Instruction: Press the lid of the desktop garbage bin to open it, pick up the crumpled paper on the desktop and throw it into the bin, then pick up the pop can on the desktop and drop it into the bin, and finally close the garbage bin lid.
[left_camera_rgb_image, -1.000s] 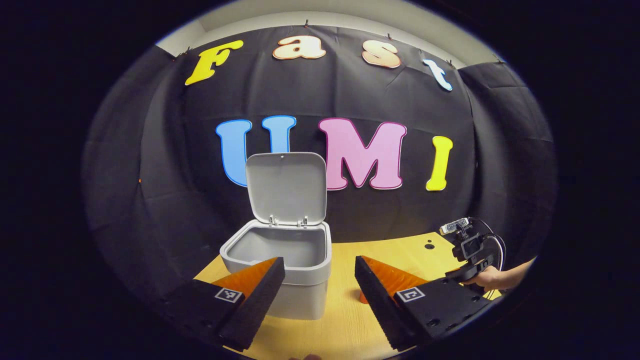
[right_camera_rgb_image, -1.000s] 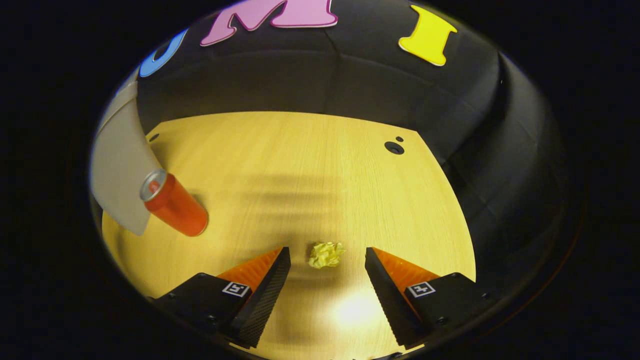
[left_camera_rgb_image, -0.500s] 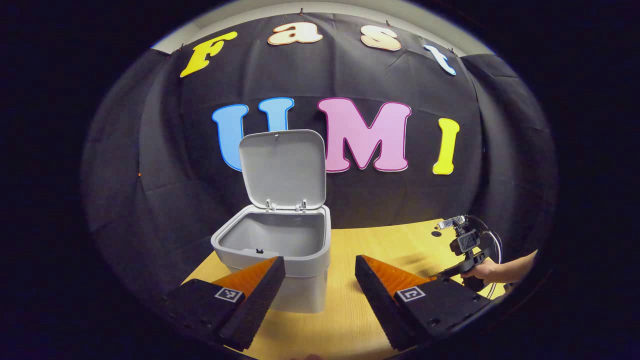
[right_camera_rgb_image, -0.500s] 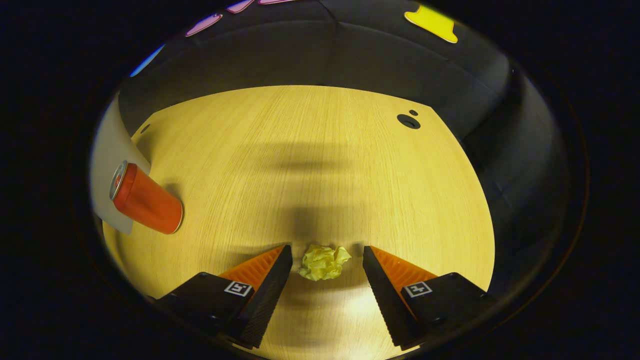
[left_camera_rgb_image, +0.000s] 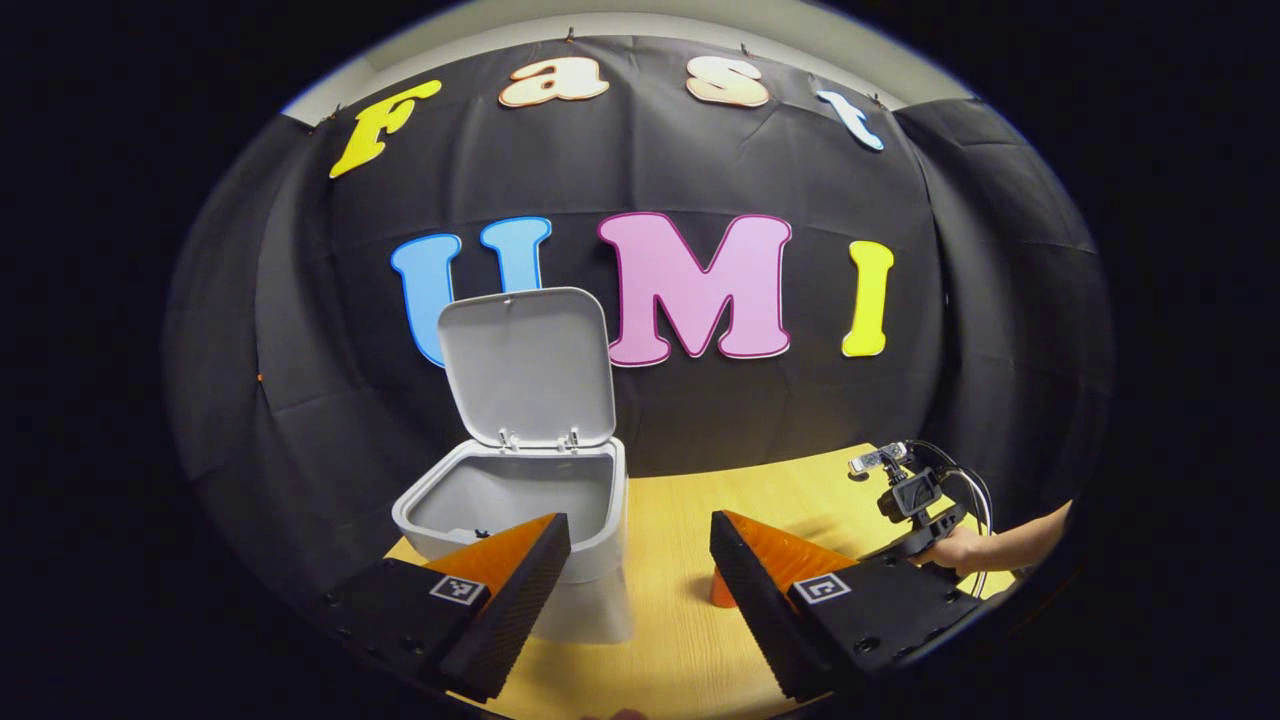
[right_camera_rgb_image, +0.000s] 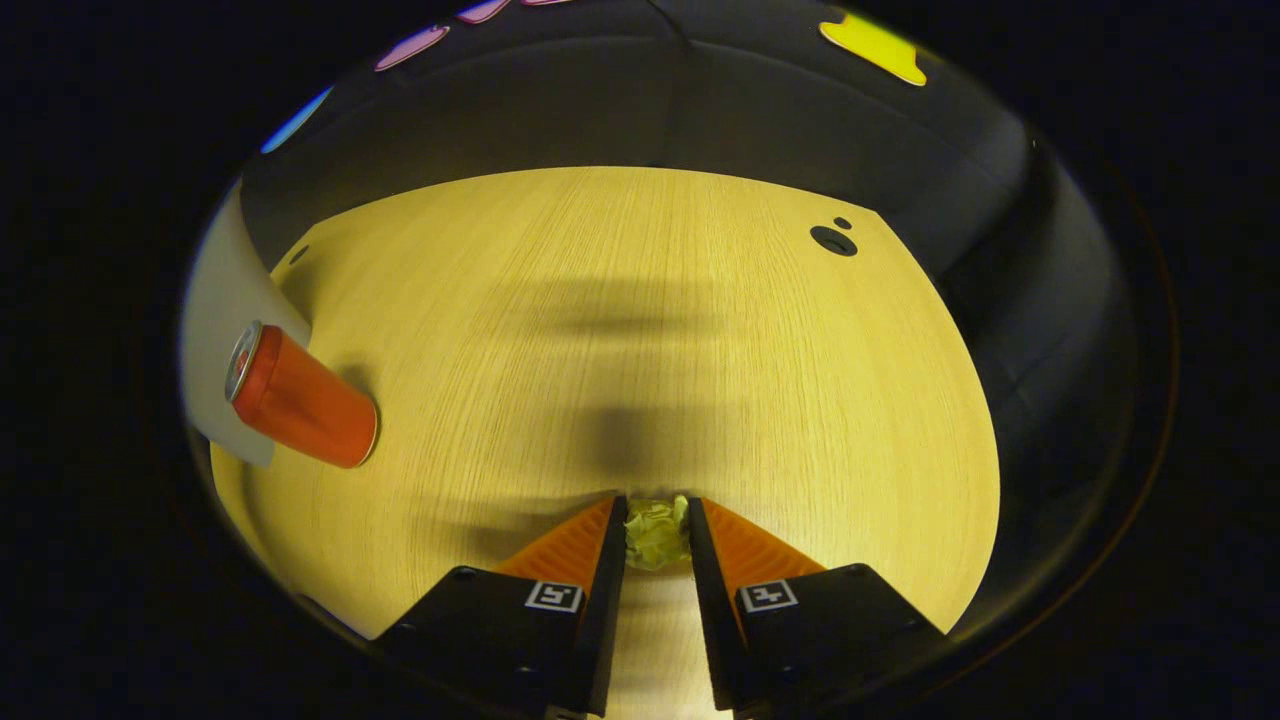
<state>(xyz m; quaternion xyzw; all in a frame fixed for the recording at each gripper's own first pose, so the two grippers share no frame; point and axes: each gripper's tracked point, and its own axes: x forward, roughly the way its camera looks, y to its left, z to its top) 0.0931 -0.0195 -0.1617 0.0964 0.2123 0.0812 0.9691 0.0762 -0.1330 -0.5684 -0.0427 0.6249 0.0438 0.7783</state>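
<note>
The right hand-held gripper has its two fingers closed in on the small yellow crumpled paper ball, which sits pinched between them low on the pale wooden desk. The left hand-held gripper hangs wide apart and holds nothing. Farther off to the right gripper's left, the red pop can stands on the desk, with the grey plastic desktop bin beyond it, white lid upright; the paper's carry likely runs leftward.
</note>
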